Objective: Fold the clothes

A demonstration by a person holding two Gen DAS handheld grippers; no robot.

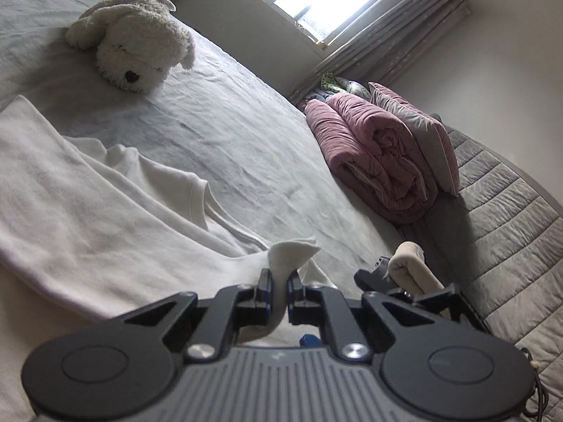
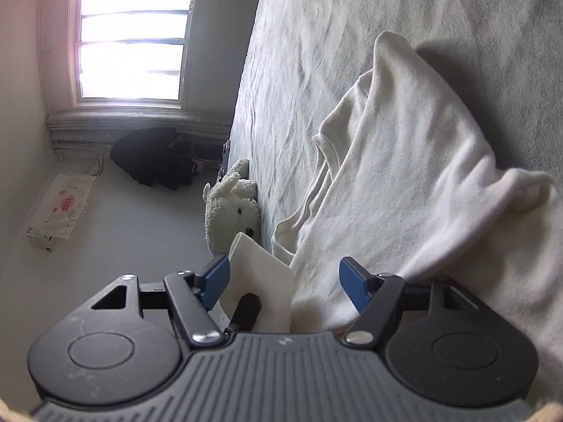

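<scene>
1. No brand can be read; a white box point(image 2: 58, 209) on the floor at 9 o'clock in the right wrist view carries red print too small to make out.
2. No container holds the clothing. The white shirt point(image 1: 88, 211) lies spread on the grey bed sheet point(image 1: 228, 133), its neckline toward 12 o'clock.
3. The left tongs point(image 1: 279, 286) are clamped tight on a pinched corner of the shirt, which sticks up between the fingers, pointing gently downward over the bed.
4. The right tongs point(image 2: 283, 283) stand wide apart; a fold of the shirt lies between the blue pads point(image 2: 353, 283), but they do not press on it.
5. A white plush dog point(image 1: 137, 40) rests on the bed at 11 o'clock in the left wrist view.
6. A rolled pink quilt point(image 1: 369, 154) sits at 2 o'clock, beside a grey quilted cover point(image 1: 499, 218).
</scene>
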